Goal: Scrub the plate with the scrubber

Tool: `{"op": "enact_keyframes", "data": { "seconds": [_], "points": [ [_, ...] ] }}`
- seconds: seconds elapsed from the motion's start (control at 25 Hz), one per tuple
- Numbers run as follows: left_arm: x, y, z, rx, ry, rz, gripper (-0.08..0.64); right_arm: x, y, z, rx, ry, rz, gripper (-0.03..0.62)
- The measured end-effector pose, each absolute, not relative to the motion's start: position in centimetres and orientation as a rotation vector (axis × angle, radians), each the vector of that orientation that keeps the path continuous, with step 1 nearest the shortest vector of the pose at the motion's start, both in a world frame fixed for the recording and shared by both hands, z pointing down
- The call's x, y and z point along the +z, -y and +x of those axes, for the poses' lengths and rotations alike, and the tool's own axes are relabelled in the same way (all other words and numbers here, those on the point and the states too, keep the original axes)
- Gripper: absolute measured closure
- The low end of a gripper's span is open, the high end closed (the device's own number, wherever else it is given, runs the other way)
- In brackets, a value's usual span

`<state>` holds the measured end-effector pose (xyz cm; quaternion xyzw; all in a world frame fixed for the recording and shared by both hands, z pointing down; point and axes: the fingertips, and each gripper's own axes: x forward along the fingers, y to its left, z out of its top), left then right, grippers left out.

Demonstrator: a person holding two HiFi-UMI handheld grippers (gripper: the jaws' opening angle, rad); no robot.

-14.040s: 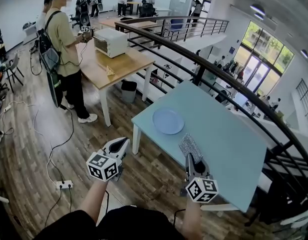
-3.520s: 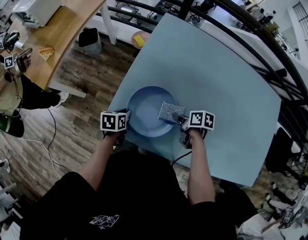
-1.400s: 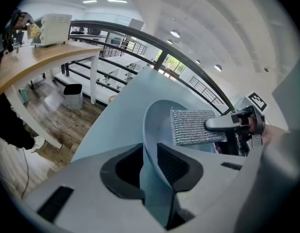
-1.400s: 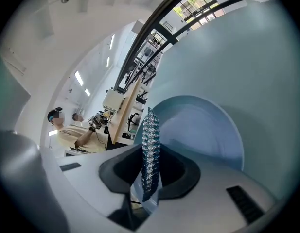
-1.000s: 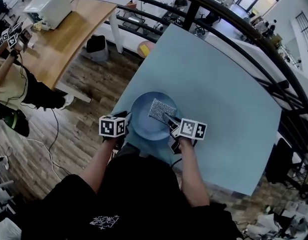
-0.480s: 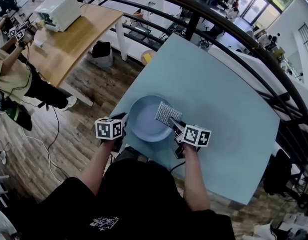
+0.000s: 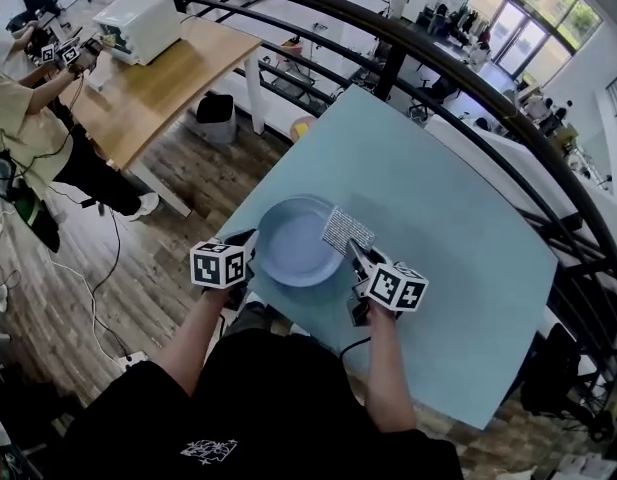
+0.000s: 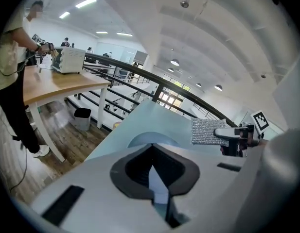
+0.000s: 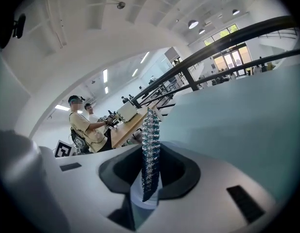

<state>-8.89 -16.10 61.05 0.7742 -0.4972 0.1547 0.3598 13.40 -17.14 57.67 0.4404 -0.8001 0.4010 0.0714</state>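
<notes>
A pale blue plate (image 7: 293, 243) lies near the front left corner of the light teal table (image 7: 448, 228). My left gripper (image 7: 247, 242) is shut on the plate's left rim; a pale sliver of that rim shows between its jaws in the left gripper view (image 8: 157, 188), with the plate (image 8: 150, 139) beyond. My right gripper (image 7: 357, 255) is shut on a silvery mesh scrubber (image 7: 347, 230), which sits over the plate's right rim. The left gripper view shows the scrubber (image 8: 209, 131) to the right of the plate. In the right gripper view the scrubber (image 9: 150, 149) stands edge-on between the jaws.
A black railing (image 7: 408, 48) curves behind the table. At the far left is a wooden table (image 7: 158, 88) with a white appliance (image 7: 138, 13), and a person (image 7: 18, 108) holding grippers. A dark bin (image 7: 216, 118) and a power strip (image 7: 133, 360) are on the wood floor.
The scrubber has slid from the plate's middle right toward and over its right rim. The left gripper has stayed on the left rim.
</notes>
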Motion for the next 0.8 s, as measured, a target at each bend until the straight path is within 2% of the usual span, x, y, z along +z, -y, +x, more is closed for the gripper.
{"op": "enact_keyframes", "data": {
  "seconds": [0.8],
  "points": [
    [54.8, 12.3, -5.3, 0.269, 1.443, 2.068, 0.552, 50.0, 15.4, 18.8, 0.901, 2.6, 1.402, 0.509]
  ]
}}
